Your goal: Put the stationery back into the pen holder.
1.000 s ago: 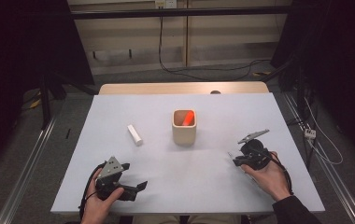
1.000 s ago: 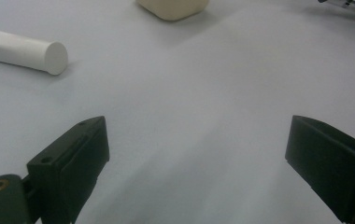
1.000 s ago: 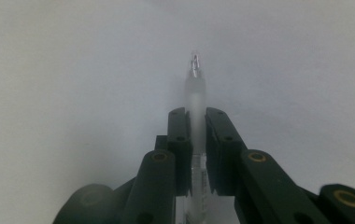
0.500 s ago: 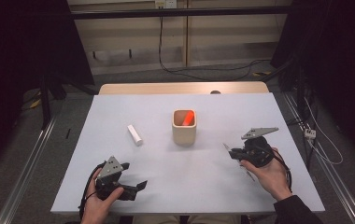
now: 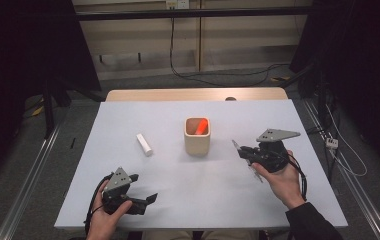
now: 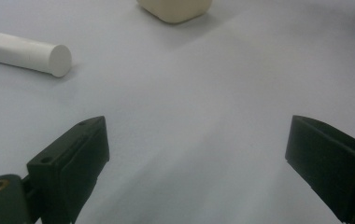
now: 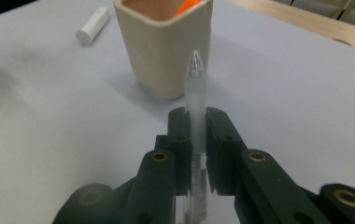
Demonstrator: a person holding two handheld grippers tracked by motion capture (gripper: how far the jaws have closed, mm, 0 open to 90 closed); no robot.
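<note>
The right hand-held gripper (image 7: 195, 116) is clamped on a clear pen (image 7: 195, 93), which we see standing between the jaws with its tip pointing toward the cream cup (image 7: 164, 44). In the high view this hand-held gripper (image 5: 243, 151) hangs just right of the cup (image 5: 197, 137), above the surface (image 5: 278, 210), and the pen (image 5: 243, 159) runs slantwise through its jaws. We judge the step in hand to be the carry — the pen is grasped and faces the cup, which already holds an orange item (image 5: 201, 125). The next move calls for raising the pen over the rim and tipping it upright before release. The left hand-held gripper (image 6: 196, 149) rests wide open and empty near the front edge; a white cylinder (image 5: 144, 144) lies left of the cup.
</note>
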